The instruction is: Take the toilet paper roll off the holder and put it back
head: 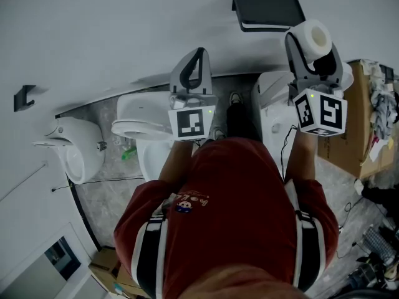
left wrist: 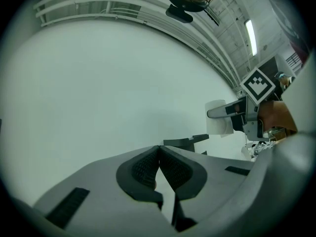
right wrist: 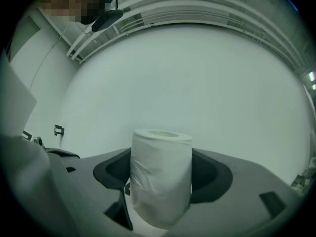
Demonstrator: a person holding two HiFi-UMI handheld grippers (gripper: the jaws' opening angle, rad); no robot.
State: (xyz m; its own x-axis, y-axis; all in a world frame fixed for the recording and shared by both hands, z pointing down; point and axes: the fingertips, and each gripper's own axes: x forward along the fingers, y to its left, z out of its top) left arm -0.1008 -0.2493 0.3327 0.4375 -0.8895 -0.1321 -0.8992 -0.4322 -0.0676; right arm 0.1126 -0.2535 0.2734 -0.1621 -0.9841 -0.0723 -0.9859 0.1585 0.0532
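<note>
The white toilet paper roll (head: 319,35) stands upright between the jaws of my right gripper (head: 310,43), which is shut on it and holds it up in front of the white wall. In the right gripper view the roll (right wrist: 160,157) fills the gap between the dark pads of that gripper (right wrist: 161,184). The dark holder (head: 268,10) is fixed to the wall just left of and above the roll, and bears nothing. My left gripper (head: 199,53) is shut and empty, with its pads touching (left wrist: 159,150). Its view shows the holder (left wrist: 185,141) and the roll (left wrist: 218,118) to the right.
Below the grippers stand a white toilet (head: 142,122), a second bowl (head: 75,148) at the left and a white tank (head: 273,104). A cardboard box (head: 360,132) sits at the right. A small black hook (head: 24,97) is on the wall.
</note>
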